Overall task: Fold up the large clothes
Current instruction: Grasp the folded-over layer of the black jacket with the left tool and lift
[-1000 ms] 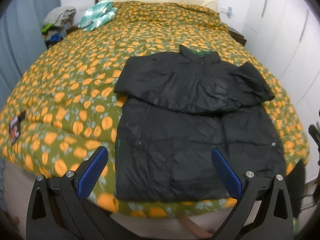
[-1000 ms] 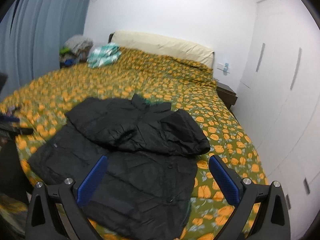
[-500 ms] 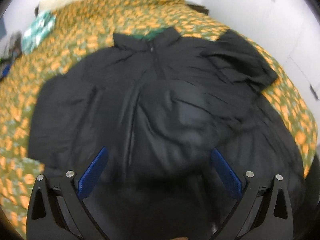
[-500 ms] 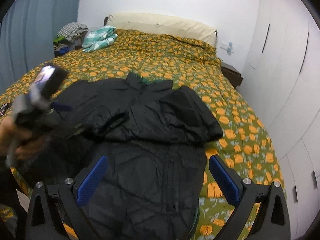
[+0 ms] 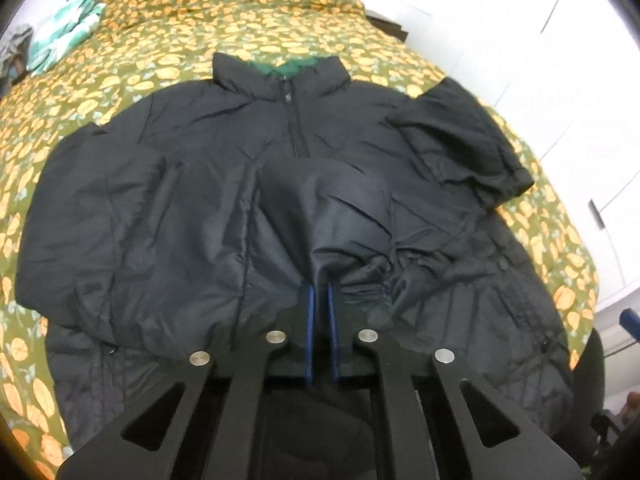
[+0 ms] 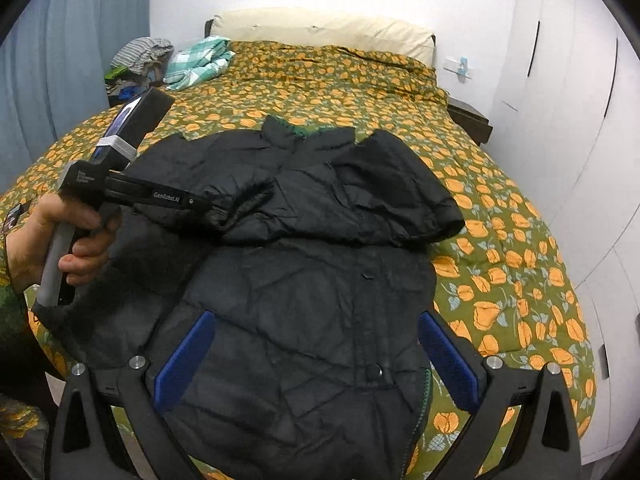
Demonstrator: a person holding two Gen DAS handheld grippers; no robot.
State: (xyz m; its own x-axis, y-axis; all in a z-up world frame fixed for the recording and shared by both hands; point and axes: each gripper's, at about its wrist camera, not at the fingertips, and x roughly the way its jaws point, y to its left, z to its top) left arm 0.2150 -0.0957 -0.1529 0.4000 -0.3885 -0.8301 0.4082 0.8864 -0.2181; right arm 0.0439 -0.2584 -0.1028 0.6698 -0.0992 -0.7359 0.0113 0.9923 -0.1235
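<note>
A large black jacket [image 6: 312,288] lies front up on the orange-flowered bedspread [image 6: 320,80], collar toward the pillows, both sleeves folded across the chest. It also fills the left wrist view [image 5: 192,200]. My left gripper [image 5: 319,300] is shut on the cuff of the jacket's sleeve [image 5: 348,208] over the middle of the jacket. In the right wrist view the left gripper [image 6: 216,210] reaches in from the left, pinching that cuff. My right gripper [image 6: 316,344] is open and empty above the jacket's lower hem.
A cream pillow [image 6: 320,28] lies at the headboard. A folded green checked cloth [image 6: 200,62] and a pile of clothes [image 6: 136,60] sit at the far left. White wardrobe doors [image 6: 560,120] and a dark nightstand [image 6: 468,120] stand to the right.
My left gripper moved in over the jacket and shut on the sleeve cuff. My right gripper stayed open and moved nearer the jacket's lower part.
</note>
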